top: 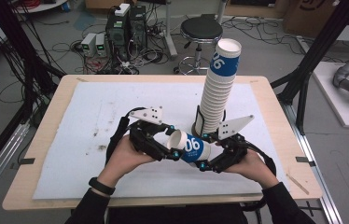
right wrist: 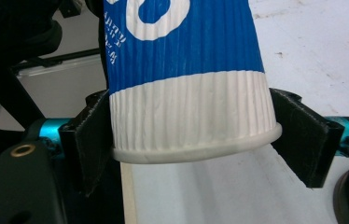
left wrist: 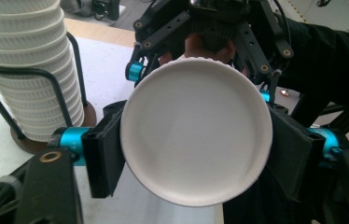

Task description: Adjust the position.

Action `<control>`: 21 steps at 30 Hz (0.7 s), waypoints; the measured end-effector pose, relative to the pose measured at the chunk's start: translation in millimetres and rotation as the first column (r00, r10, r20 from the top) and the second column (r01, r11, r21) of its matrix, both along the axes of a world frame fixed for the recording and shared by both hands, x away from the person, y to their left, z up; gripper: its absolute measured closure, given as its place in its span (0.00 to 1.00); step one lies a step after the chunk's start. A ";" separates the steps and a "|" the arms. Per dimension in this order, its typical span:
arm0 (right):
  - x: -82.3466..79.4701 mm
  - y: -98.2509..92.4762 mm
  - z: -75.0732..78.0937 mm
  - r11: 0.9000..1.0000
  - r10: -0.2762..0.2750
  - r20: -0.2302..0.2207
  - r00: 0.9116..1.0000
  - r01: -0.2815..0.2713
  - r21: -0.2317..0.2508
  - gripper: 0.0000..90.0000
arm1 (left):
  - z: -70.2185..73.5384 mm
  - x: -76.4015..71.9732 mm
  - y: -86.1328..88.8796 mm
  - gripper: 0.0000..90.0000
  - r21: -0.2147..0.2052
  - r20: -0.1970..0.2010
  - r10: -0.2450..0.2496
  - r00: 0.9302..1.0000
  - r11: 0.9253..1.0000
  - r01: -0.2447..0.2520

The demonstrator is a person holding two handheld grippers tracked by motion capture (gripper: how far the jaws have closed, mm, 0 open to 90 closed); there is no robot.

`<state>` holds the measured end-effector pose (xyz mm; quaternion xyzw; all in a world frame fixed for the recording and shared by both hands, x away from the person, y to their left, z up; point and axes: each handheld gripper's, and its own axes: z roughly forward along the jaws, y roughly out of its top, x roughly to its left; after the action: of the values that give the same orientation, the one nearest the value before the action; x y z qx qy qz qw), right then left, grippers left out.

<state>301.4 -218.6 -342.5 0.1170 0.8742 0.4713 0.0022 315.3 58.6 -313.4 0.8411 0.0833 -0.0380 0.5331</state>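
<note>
Even, diffuse room light is falling from above, keeping the white worktop (top: pixel 93 116) bright and shadows soft and short. The high view is looking slightly soft and grainy throughout. In the left gripper view the paper cup (left wrist: pixel 196 130) is glaring pale and a little blurred, while the edges are bending outward. The right gripper view is darkening at its left side.

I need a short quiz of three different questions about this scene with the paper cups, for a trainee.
1. True or false: the blue-and-white cup lies flat on the table.
2. What touches the cup: A) left gripper alone, B) right gripper alone, C) both?
3. Where is the cup stack?

Key:
1. False; it is held between the grippers.
2. C.
3. In a wire holder behind the grippers.
</note>
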 end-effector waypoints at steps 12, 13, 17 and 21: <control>4.1 -19.8 9.3 0.961 -0.062 -0.064 0.996 0.077 0.266 0.17 | -6.1 6.6 16.7 0.33 -0.267 -0.035 0.023 0.999 0.963 -0.031; 4.4 -20.9 9.5 0.955 -0.064 -0.063 0.996 0.079 0.286 0.17 | -6.7 7.0 17.9 0.33 -0.288 -0.038 0.024 0.999 0.957 -0.034; 3.7 -18.8 8.0 0.940 -0.074 -0.078 0.994 0.096 0.329 0.15 | -8.7 7.6 19.2 0.33 -0.339 -0.042 0.023 0.999 0.940 -0.035; 2.9 -15.4 6.3 0.929 -0.076 -0.092 0.993 0.104 0.355 0.15 | -12.3 7.2 18.6 0.33 -0.392 -0.039 0.024 0.999 0.919 -0.038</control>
<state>304.4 -234.0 -336.2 0.1734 0.7664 0.6178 -0.0312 322.5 77.2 -325.7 0.7152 0.0961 -0.0594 0.6898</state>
